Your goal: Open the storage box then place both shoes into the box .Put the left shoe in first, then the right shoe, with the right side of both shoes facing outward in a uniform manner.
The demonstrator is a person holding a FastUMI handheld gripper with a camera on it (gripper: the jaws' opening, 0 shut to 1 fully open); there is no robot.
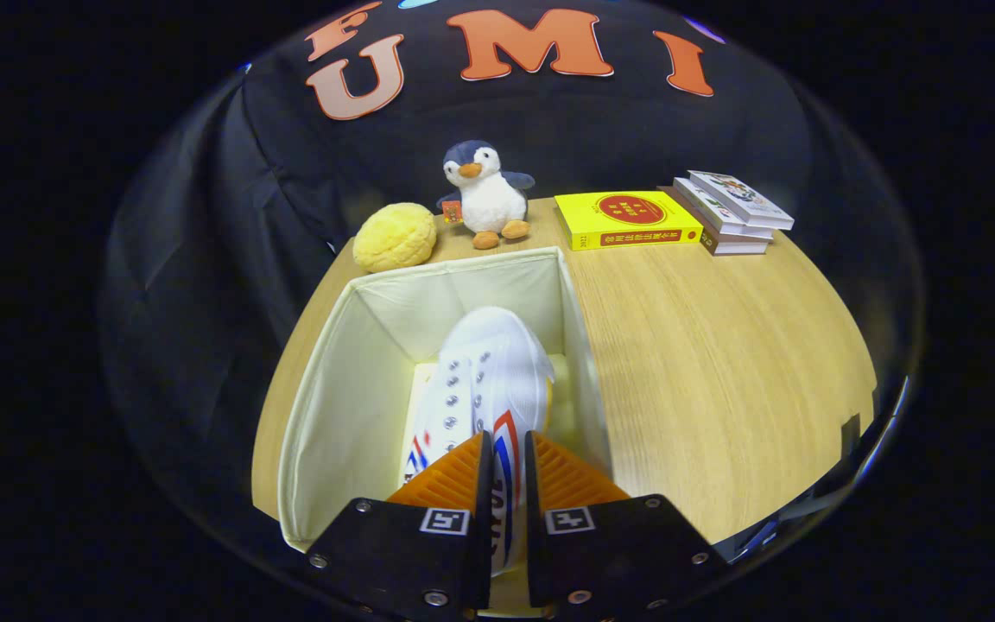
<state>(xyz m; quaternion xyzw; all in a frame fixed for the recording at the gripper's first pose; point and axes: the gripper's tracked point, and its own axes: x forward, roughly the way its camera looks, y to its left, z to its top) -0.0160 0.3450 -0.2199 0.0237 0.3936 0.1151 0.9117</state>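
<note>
Shoe (489,380) pinched by gripper (508,458) inside storage box (333,415).

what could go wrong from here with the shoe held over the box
1. The gripper pinches the shoe only by a thin strip at its heel end, so it may slip or swing when lowered.
2. The shoe hangs close to the box wall nearest the bare table; it could snag on that soft fabric side and tip the box.
3. Another shoe seems to lie beneath, partly hidden; dropping could knock it askew.
</note>
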